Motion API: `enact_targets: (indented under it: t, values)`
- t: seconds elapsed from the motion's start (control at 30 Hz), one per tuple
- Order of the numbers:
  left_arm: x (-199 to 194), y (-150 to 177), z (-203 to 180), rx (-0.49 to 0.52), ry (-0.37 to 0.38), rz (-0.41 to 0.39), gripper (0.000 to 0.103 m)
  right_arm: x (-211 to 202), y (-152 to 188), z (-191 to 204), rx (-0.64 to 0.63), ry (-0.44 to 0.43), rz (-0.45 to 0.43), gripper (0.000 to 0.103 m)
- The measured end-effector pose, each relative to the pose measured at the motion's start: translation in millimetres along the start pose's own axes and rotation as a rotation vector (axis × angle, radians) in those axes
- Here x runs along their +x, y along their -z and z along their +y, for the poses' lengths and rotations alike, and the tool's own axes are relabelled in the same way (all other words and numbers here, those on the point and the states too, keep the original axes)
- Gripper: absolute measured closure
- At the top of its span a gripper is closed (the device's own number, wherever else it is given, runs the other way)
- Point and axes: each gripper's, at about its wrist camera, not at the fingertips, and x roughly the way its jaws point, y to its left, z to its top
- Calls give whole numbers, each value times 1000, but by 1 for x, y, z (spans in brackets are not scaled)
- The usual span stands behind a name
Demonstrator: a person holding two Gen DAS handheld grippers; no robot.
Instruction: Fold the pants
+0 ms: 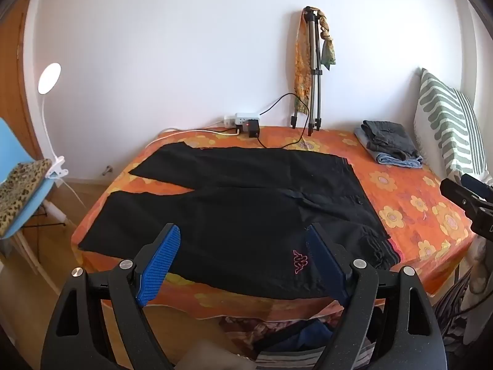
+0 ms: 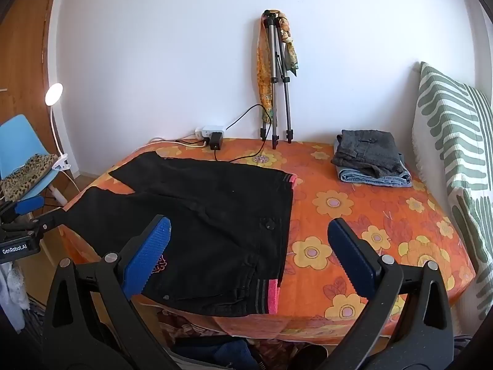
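Note:
Black pants [image 1: 246, 191] lie spread flat on the orange flowered cover [image 1: 400, 191], legs to the left and waist to the right. A pink logo sits near the hip. In the right wrist view the pants [image 2: 200, 197] show a pink-edged waistband [image 2: 274, 296] at the near edge. My left gripper [image 1: 243, 246] hovers open over the near leg and hip, with nothing between its blue pads. My right gripper [image 2: 248, 226] is open too, above the waist end and clear of the cloth. Each gripper shows at the edge of the other's view.
A folded stack of grey trousers on jeans [image 2: 369, 157] sits at the back right. A power strip [image 2: 212, 131] with cables and a tripod [image 2: 277, 86] stand against the wall. A striped pillow [image 2: 446, 129] is on the right, a blue chair [image 1: 18, 154] and clip lamp on the left.

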Motion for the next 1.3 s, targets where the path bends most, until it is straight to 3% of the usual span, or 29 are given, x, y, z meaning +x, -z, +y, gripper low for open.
enact_targets:
  t: [1.3]
  values:
    - [6, -2, -3, -7, 11, 23, 19, 7, 5, -14, 28, 25, 16, 0]
